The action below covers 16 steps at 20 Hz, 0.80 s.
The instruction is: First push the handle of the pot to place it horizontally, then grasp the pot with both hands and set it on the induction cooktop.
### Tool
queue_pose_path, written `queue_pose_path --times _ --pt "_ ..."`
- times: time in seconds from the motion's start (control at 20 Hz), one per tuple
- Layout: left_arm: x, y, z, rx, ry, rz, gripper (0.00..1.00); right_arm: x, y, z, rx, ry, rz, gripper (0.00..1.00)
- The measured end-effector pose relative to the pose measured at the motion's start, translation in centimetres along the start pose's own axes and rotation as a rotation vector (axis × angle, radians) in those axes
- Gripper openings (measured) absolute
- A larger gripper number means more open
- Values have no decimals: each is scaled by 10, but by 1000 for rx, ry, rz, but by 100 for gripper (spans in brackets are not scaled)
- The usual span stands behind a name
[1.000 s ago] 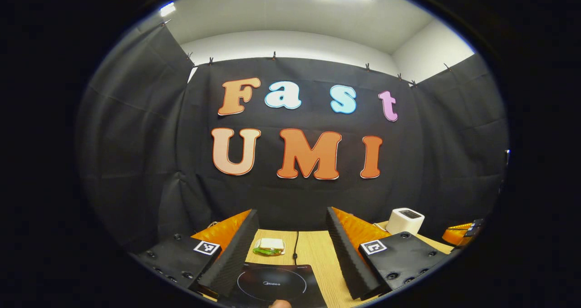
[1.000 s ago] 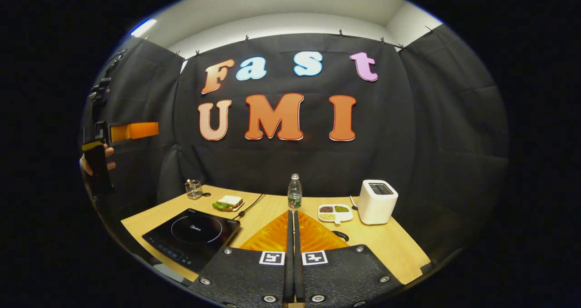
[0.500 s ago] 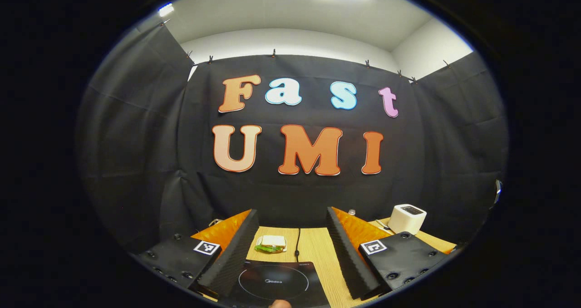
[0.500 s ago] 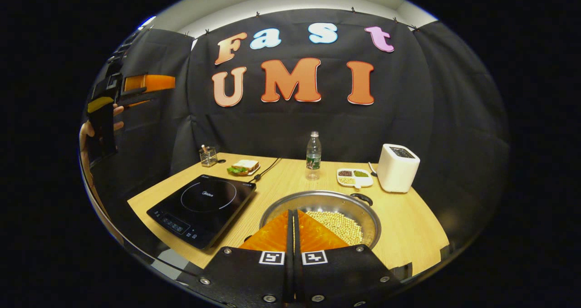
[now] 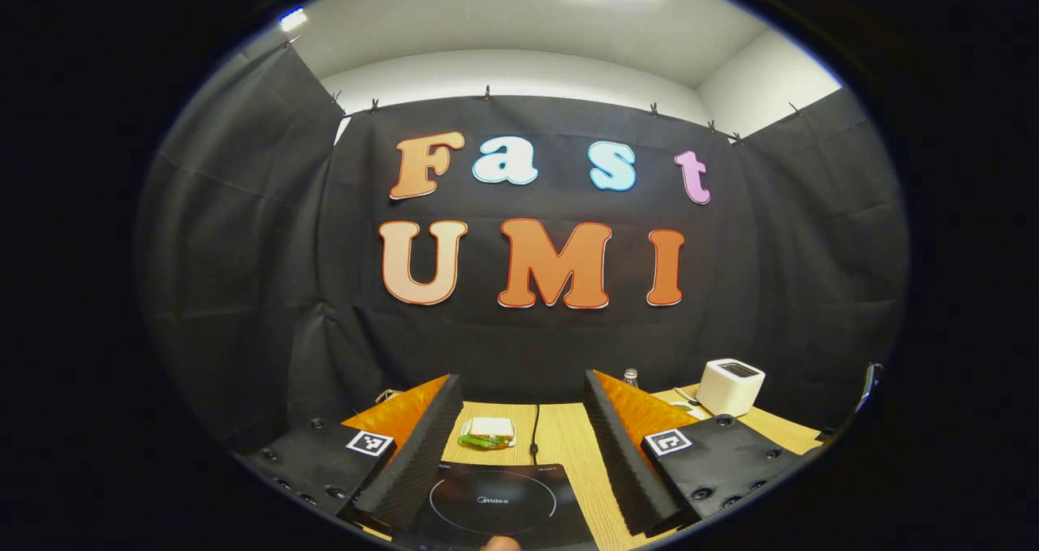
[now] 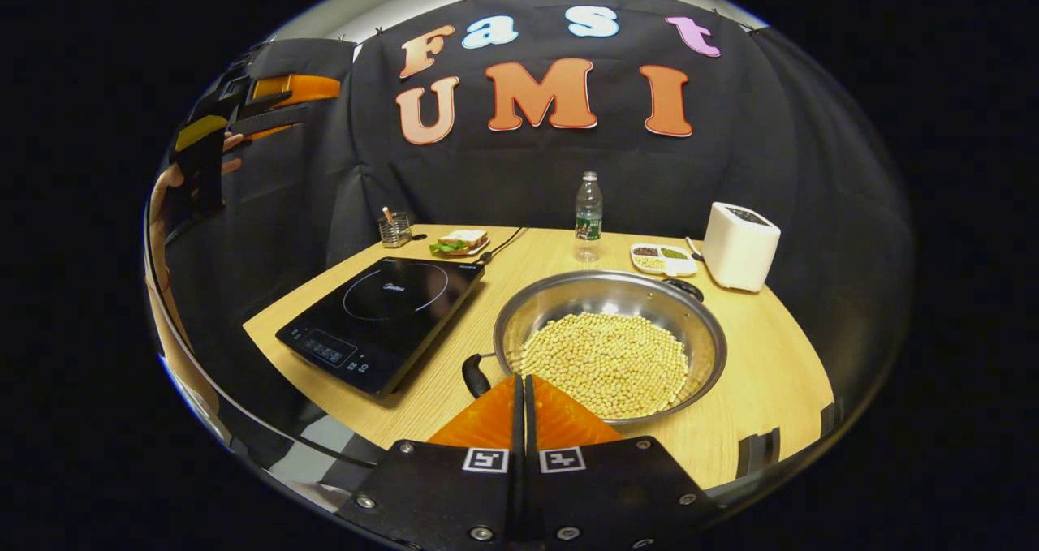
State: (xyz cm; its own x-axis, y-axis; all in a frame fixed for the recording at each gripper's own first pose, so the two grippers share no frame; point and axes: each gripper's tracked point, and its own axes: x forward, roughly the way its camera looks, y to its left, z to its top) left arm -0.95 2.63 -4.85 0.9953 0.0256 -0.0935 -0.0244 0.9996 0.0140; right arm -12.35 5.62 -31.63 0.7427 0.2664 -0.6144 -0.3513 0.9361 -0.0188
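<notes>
A steel pot [image 6: 609, 340] full of pale beans stands on the wooden table [image 6: 763, 372], right of the black induction cooktop [image 6: 381, 307]. One black pot handle [image 6: 475, 374] points to the near left, the other [image 6: 686, 288] to the far right. My right gripper [image 6: 522, 382] is shut and empty, raised above the near rim of the pot, just right of the near handle. My left gripper [image 5: 522, 380] is open with nothing in it, high over the cooktop [image 5: 495, 502]. It shows too in the right gripper view as the left gripper [image 6: 268, 101], held in a hand [image 6: 166, 186].
Along the back of the table stand a water bottle [image 6: 588, 210], a white toaster [image 6: 739, 247], a divided dish of grains [image 6: 663, 257], a sandwich on a plate [image 6: 460, 243] and a small holder [image 6: 394, 228]. The cooktop's cable runs past the sandwich [image 5: 487, 432].
The right gripper's view has tipped downward, bringing the pot and its beans fully into sight below the fingers. The left gripper has barely moved.
</notes>
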Motion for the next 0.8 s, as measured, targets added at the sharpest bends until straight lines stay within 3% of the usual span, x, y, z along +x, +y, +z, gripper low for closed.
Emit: queue_pose_path --times 0.35,0.8 --pt "-3 14 -8 -6 8 19 97 23 8 -50 10 129 7 0" --pt "6 33 -20 5 26 44 97 53 21 -52 16 170 8 0"
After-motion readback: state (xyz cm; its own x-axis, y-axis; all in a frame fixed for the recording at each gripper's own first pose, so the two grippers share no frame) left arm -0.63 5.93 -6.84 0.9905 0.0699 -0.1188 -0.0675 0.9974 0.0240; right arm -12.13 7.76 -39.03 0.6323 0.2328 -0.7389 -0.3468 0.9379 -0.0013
